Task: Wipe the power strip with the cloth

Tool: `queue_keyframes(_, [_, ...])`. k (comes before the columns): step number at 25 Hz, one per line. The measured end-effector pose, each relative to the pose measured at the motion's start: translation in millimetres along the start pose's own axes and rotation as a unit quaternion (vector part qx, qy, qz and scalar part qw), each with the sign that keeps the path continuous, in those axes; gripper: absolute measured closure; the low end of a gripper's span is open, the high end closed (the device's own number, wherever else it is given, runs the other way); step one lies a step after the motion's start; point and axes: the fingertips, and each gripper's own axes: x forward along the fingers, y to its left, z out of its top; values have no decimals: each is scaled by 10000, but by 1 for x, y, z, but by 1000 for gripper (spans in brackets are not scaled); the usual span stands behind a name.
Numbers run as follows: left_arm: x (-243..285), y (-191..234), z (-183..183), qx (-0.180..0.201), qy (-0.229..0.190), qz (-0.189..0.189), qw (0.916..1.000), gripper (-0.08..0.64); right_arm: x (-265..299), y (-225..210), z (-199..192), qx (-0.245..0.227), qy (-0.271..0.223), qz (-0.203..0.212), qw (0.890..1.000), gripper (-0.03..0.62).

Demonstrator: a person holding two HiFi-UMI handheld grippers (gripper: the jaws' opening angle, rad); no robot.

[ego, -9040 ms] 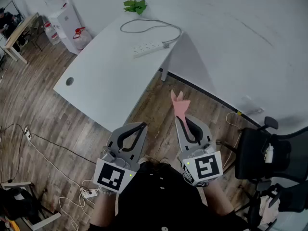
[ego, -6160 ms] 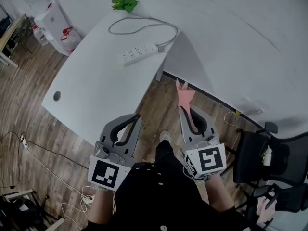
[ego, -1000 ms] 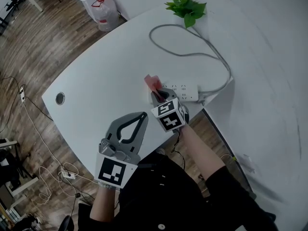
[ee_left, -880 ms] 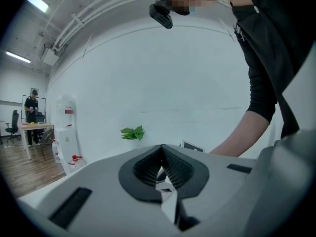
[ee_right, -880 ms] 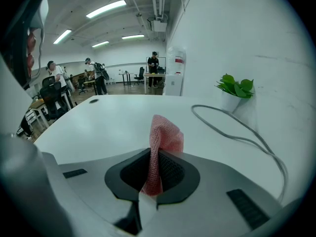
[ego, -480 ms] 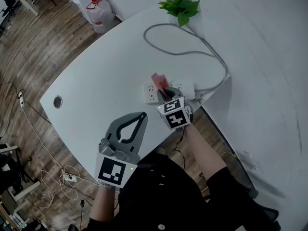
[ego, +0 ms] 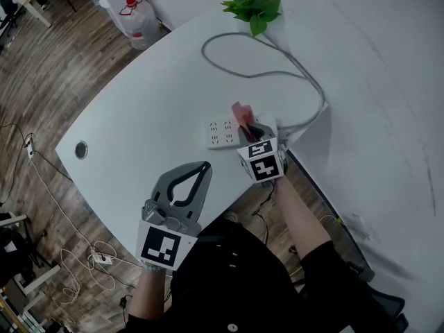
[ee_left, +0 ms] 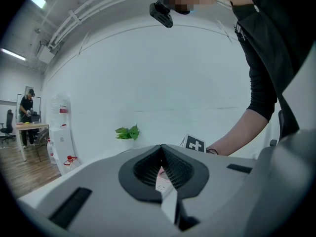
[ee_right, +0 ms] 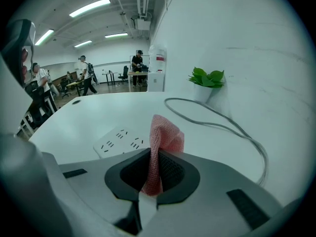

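Observation:
A white power strip [ego: 223,133] [ee_right: 118,140] lies on the white table [ego: 146,123], its grey cord [ego: 277,71] looping toward the far edge. My right gripper [ego: 251,127] [ee_right: 152,171] is shut on a pink cloth [ego: 242,112] [ee_right: 160,142] and sits over the strip's right end, hiding that end in the head view. The cloth sticks up past the jaws. My left gripper [ego: 194,171] [ee_left: 161,169] is shut on nothing and hangs at the table's near edge, left of the right one.
A green potted plant [ego: 250,4] [ee_right: 207,80] stands at the table's far corner by the wall. A cable hole [ego: 81,149] sits near the table's left edge. A water jug [ego: 135,16] and loose cables [ego: 83,269] are on the wood floor.
The person walked up to the table. Over the last second my right gripper slid the cloth from the strip's left end to its right end. The left gripper stayed put.

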Motion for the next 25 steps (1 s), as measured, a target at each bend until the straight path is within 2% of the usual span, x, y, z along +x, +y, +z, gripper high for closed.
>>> queue_keyframes(14, [3, -8, -2, -75, 96, -62, 9999, 546, -18, -59, -27, 274, 125, -596, 9978, 538])
queue_keyframes(25, [8, -14, 3, 36, -25, -167, 9999, 546, -30, -90, -45, 437, 270, -948, 9942, 538])
